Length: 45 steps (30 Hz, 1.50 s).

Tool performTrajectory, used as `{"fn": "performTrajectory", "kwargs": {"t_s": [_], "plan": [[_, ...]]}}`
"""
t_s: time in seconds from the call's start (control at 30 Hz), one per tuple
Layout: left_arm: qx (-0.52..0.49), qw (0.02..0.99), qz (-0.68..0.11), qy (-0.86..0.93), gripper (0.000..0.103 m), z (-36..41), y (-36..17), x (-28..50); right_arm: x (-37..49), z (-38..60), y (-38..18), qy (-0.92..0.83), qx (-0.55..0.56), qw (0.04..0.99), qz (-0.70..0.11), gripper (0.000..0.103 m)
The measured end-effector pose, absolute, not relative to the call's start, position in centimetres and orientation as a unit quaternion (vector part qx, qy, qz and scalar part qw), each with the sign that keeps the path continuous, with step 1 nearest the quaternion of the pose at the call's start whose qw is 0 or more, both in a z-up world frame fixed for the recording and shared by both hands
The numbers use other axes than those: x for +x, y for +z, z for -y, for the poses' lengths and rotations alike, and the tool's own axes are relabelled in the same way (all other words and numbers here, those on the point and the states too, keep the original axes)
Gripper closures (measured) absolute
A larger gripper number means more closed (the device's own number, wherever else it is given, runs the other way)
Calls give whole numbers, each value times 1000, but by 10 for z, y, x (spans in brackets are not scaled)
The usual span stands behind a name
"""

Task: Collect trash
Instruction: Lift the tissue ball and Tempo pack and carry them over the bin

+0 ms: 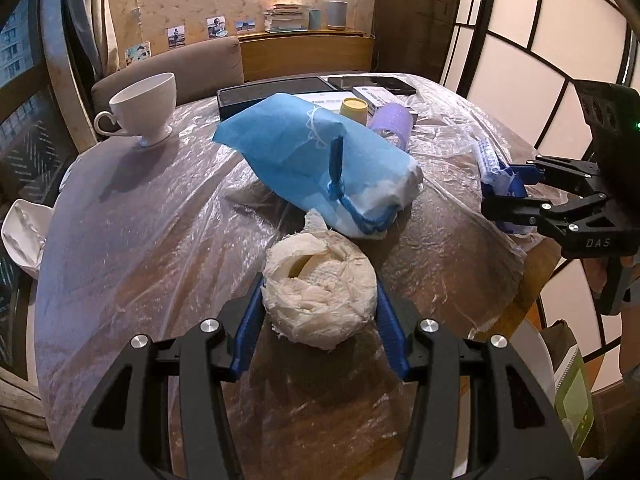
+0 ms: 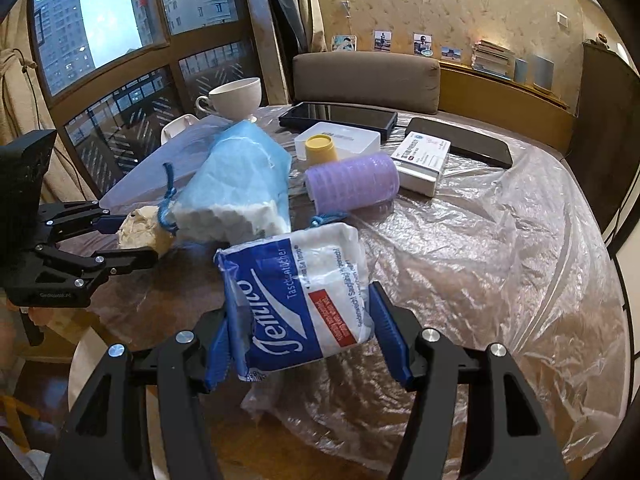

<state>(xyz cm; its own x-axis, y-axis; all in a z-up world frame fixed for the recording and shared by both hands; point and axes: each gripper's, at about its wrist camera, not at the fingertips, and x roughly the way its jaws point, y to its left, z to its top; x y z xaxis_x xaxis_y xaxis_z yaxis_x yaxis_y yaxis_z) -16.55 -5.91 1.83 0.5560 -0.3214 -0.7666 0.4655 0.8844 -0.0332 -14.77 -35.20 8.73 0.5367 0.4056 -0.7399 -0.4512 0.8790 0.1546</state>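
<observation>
Gripping a crumpled paper wad (image 1: 320,300) between the left gripper (image 1: 320,320) pads, above the plastic-covered table (image 1: 140,240); could slip out if squeezed loosely, being soft. Lying just beyond, a blue drawstring bag (image 1: 312,156) with white stuff showing at its mouth. Clamping a tissue pack (image 2: 298,300) in the right gripper (image 2: 300,332); slick wrapper could slide free. Standing farther back, a cup (image 2: 236,98), contents hidden.

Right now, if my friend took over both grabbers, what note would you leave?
Left gripper: jaws shut on the crumpled tissue wad, held above the table.
Right gripper: jaws shut on the tissue packet, also lifted.
Still on the table: blue drawstring bag, purple roll, yellow cup, teacup, boxes.
Done: two pieces picked up.
Left: drop them as trash; no bin is in view.
</observation>
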Motion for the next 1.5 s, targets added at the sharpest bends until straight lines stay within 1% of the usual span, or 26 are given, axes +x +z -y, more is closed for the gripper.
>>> {"fn": "performTrajectory", "kwargs": {"t_s": [1.0,1.5], "plan": [[77,884,-394,-241,50,48,28,-218,-209,337,102,282,-26,878,-387,42],[84,881,-378,-273,50,50,28,-256,-248,326,95,302,-39,870,-387,42]]}}
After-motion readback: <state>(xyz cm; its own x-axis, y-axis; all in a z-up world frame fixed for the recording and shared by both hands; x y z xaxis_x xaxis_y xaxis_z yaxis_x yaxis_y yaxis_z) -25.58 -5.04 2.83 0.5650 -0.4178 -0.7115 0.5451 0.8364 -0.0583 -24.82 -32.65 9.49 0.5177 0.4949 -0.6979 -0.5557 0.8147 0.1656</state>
